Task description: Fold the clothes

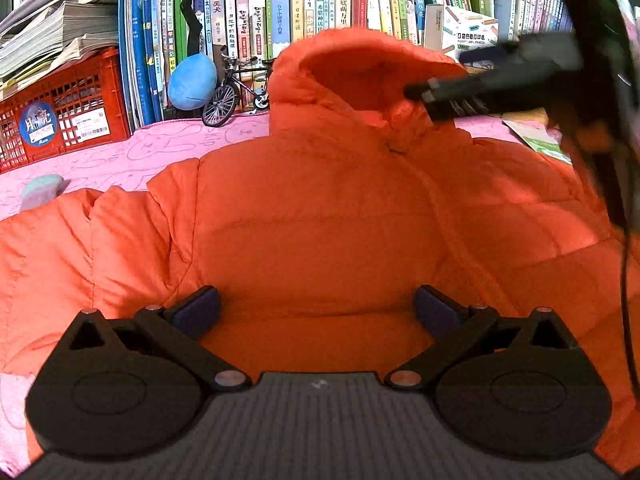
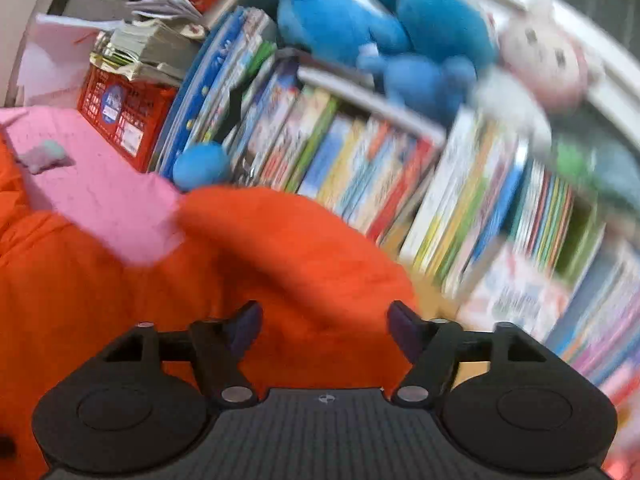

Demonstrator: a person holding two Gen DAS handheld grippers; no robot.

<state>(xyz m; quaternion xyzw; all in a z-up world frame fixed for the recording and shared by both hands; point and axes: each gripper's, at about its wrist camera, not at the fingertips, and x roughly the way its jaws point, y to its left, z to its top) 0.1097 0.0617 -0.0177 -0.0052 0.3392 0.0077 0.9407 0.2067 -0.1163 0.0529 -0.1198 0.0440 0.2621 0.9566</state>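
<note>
A pink patterned cover (image 1: 132, 156) spreads over the work surface, with crowded bookshelves (image 1: 312, 4) rising behind it. The landmark is the orange puffer jacket (image 1: 320, 220), which lies front-up on the cover, body flat and broad, zip line running up its middle, one sleeve (image 1: 52, 256) stretched out sideways.

Nearest, over the jacket's lower body, the left gripper (image 1: 318, 310) hangs with its jaws spread wide and nothing between them. Farther up, at the jacket's hood (image 1: 356, 76), which stands puffed up and hollow, the right gripper (image 2: 324, 330) is also spread, the hood's rim lying between its pads (image 2: 248, 330) but not pinched; its view is smeared, so I judge it to be in motion. Beyond the hood, against the shelves, stand a toy bicycle (image 1: 232, 92), a blue plush ball (image 1: 192, 82) and a red crate (image 1: 60, 116); blue plush toys (image 2: 360, 28) sit on a higher shelf.

The spread jacket fits either a garment laid out for folding or one opened again, so I judge only the hood work. To do that well, the tongs should close on the rim's seam rather than on slippery padding, and the hood should come down flat onto the chest while the other gripper pins the body, since trapped air makes such quilting spring back.
</note>
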